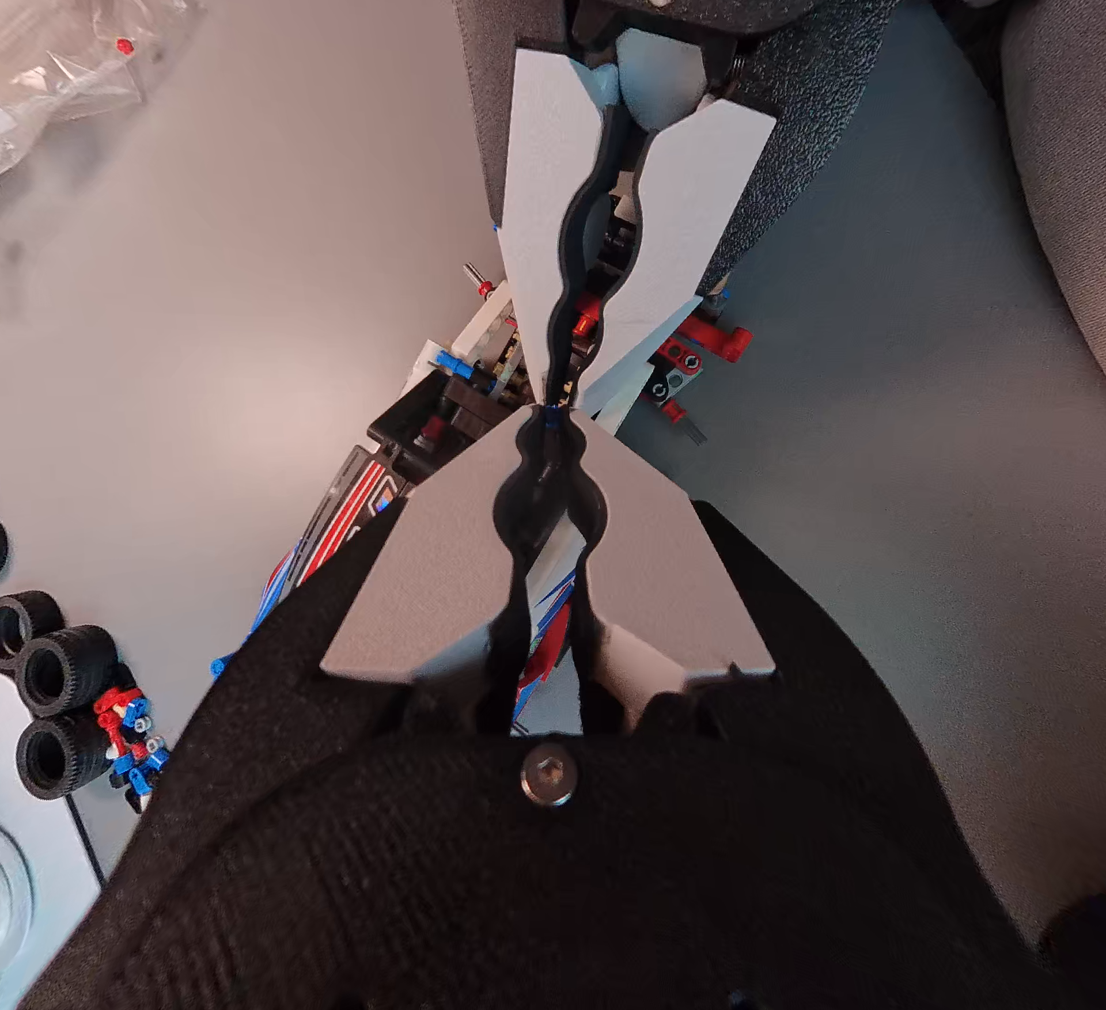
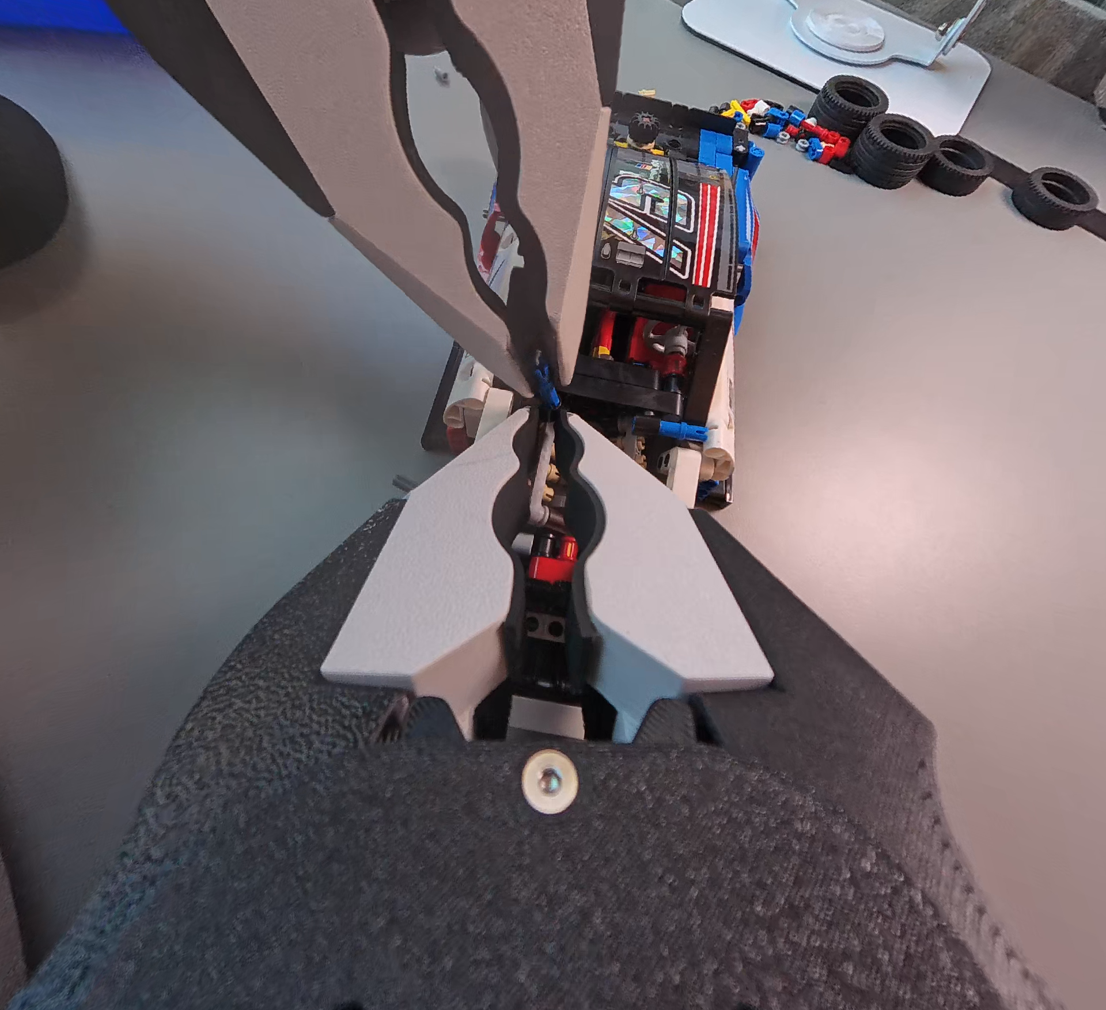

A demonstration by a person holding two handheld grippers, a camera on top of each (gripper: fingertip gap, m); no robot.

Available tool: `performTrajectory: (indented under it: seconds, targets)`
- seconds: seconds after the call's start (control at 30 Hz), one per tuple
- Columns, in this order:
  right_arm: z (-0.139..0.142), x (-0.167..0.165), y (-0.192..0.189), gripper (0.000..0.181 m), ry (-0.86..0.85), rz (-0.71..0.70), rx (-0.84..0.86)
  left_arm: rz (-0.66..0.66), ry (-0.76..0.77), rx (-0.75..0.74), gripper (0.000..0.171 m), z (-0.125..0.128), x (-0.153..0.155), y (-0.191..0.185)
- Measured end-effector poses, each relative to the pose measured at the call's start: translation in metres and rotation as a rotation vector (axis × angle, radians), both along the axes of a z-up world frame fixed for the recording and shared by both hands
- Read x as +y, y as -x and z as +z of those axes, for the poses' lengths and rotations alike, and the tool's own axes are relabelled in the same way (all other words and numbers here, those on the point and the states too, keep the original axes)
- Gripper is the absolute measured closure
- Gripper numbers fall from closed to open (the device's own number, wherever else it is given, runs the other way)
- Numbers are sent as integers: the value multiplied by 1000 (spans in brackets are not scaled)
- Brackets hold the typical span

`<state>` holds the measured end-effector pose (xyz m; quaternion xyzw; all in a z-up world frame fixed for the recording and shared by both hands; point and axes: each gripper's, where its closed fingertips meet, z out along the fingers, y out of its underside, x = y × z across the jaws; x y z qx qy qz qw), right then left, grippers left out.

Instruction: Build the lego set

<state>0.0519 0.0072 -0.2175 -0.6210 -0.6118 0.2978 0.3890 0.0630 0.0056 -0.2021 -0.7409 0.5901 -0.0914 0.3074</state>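
A partly built lego car [image 2: 658,215] with black, white, blue and red panels stands on the grey table; it also shows in the left wrist view [image 1: 359,502]. My two grippers meet tip to tip just above its open end. My left gripper [image 1: 550,413] is shut on a small blue pin [image 2: 546,383], which sticks out of its tips. In the right wrist view the left gripper [image 2: 541,377] comes down from the top. My right gripper [image 2: 541,413] is shut, its tips at the pin's free end; I cannot tell whether it grips the pin. The right gripper enters the left wrist view [image 1: 556,392] from above.
Several black tyres [image 2: 892,149] and a pile of small red, blue and white parts [image 2: 784,123] lie beside the car; both show in the left wrist view [image 1: 60,676] [image 1: 128,736]. A clear plastic bag [image 1: 66,24] and a white stand base [image 2: 838,36] are farther off. Only a small space, under 4 cm, lies between the two pairs of fingers.
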Motion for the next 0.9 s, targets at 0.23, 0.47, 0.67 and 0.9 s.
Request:
performTrajectory:
  seconds: [0.23,0.47,0.67,0.9]
  targets:
    - [0,0,3,179,-10,0,4,15,103,-51,168,0,1,3]
    - [0,0,4,178,-12,-15,-2,8,132,-47,167,-1,0,8]
    - [0,1,3,178,-11,-16,0,-11,109,31,168,-6,0,14]
    - [0,1,4,178,-10,-11,0,-55,134,145,169,-3,0,12]
